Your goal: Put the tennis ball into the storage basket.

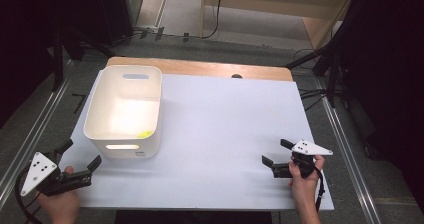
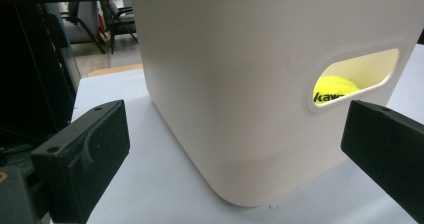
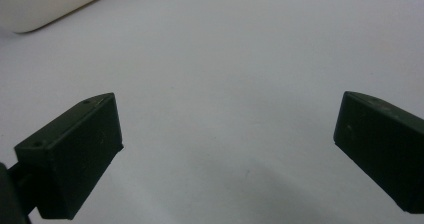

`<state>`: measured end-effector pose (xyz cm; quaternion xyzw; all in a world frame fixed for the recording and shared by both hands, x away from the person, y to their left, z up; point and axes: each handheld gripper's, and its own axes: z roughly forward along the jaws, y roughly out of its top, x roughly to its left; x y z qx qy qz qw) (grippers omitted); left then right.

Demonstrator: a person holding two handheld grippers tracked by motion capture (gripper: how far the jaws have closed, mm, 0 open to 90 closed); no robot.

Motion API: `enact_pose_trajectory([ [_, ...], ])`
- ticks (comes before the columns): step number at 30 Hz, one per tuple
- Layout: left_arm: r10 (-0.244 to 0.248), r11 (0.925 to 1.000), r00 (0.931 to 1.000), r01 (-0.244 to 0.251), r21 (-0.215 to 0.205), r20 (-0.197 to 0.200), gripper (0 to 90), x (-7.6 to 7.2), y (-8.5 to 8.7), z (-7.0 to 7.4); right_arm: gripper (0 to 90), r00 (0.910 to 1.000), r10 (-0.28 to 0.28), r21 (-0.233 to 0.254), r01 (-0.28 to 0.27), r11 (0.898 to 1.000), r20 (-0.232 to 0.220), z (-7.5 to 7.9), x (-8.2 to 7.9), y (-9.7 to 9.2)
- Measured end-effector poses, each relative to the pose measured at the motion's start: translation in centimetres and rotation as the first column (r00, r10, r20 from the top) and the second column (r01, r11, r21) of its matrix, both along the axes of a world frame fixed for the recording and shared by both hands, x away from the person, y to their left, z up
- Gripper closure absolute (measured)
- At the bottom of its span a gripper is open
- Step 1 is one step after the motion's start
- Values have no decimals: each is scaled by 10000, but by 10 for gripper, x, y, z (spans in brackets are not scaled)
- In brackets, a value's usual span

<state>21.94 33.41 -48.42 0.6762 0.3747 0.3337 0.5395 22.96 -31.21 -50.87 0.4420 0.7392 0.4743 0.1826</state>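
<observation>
While both grippers sit low at the near edge of the table, neither holds anything: the left gripper has its jaws spread wide and points at the near wall of the bin, and the right gripper, well apart on the other side, is likewise wide open over bare white surface. From the left gripper view the bin stands just ahead, between the two jaws (not touching either), and its handle slot reveals a yellow ball with dark lettering resting inside. The high view confirms the ball lies on the bin floor in the near right corner. The step in hand appears to be an approach to the bin, with the ball already contained. If the ball is to be taken out, the next move calls for lifting a gripper above the rim and descending into that corner with the jaws open; the nearby walls leave little room, so a steep entry is advisable. If the bin itself is to be moved, the left gripper would need to close on the near wall or rim.
</observation>
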Motion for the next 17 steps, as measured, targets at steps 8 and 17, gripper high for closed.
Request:
enact_pose_trajectory([
  [8,3,10000,10000,-3,-52,-1,0,0,0,0,0,9996,-248,43,248,9997,92,1,-7,-12],
  [17,16,10000,10000,-16,-43,-29,0,0,0,0,0,9988,-494,78,494,9987,-19,-1,-10,-21],
])
